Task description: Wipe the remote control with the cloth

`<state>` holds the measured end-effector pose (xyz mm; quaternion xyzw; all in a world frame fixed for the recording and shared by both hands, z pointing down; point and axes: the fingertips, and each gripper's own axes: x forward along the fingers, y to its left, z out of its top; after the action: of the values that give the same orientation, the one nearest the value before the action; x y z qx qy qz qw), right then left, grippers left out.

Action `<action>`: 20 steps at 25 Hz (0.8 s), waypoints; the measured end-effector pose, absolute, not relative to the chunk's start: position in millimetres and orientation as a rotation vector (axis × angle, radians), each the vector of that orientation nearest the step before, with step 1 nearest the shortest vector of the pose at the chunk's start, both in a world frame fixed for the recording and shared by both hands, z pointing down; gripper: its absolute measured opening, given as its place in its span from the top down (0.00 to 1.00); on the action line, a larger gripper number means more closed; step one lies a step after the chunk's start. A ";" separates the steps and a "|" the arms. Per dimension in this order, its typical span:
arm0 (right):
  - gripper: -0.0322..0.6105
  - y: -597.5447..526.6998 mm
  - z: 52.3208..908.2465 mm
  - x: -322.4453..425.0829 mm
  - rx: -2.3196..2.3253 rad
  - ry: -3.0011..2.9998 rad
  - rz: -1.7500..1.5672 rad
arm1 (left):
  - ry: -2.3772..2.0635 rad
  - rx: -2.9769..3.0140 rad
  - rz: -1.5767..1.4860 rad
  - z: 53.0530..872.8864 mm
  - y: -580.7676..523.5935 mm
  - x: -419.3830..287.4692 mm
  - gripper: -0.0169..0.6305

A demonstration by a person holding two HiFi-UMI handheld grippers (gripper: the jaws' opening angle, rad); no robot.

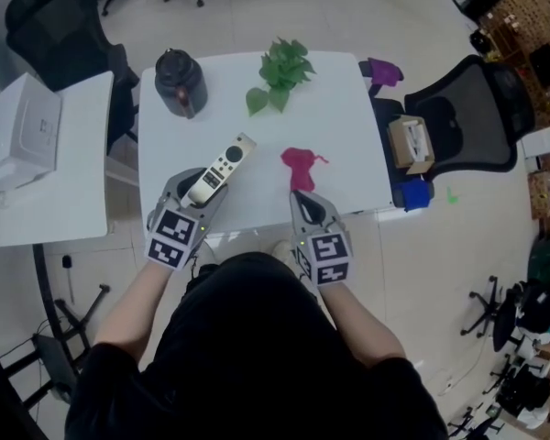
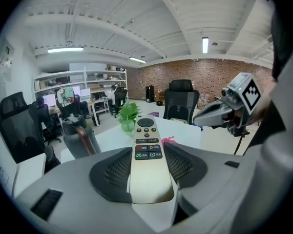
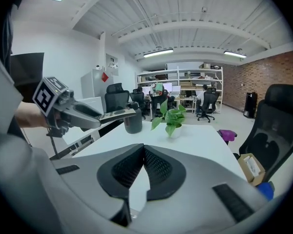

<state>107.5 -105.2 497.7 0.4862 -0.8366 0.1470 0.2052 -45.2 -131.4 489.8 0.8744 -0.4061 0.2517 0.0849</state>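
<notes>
The white rectangular surface fills the middle of the head view. At its lower edge the left gripper has its fingers clamped on a slim cream remote control, held in the air. The right gripper has its fingers together, just below the crumpled magenta cloth lying at centre.

The head view looks steeply down from above the person onto the counter, with the left hand-held gripper and right hand-held gripper at its near edge. Each gripper view sits low behind its own jaws. The left faces across the counter to a brick wall, the right to shelves. All three views share the plant.
</notes>
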 end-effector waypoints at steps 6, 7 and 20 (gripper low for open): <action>0.93 -135.1 535.3 125.1 1.385 -2.235 0.427 | -1.241 2.686 0.748 457.0 -120.9 -37.1 0.65; 0.89 -140.1 540.8 128.5 1.388 -2.219 0.434 | -1.244 2.693 0.748 453.1 -119.8 -35.7 0.65; 0.62 -195.8 643.8 161.1 1.339 -1.940 0.487 | -1.211 2.800 0.799 423.0 -101.3 -24.5 0.65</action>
<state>161.1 -195.8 643.8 0.5190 -0.7524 0.1890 0.3590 -24.5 -101.3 423.0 0.8879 -0.3839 0.2533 -0.0060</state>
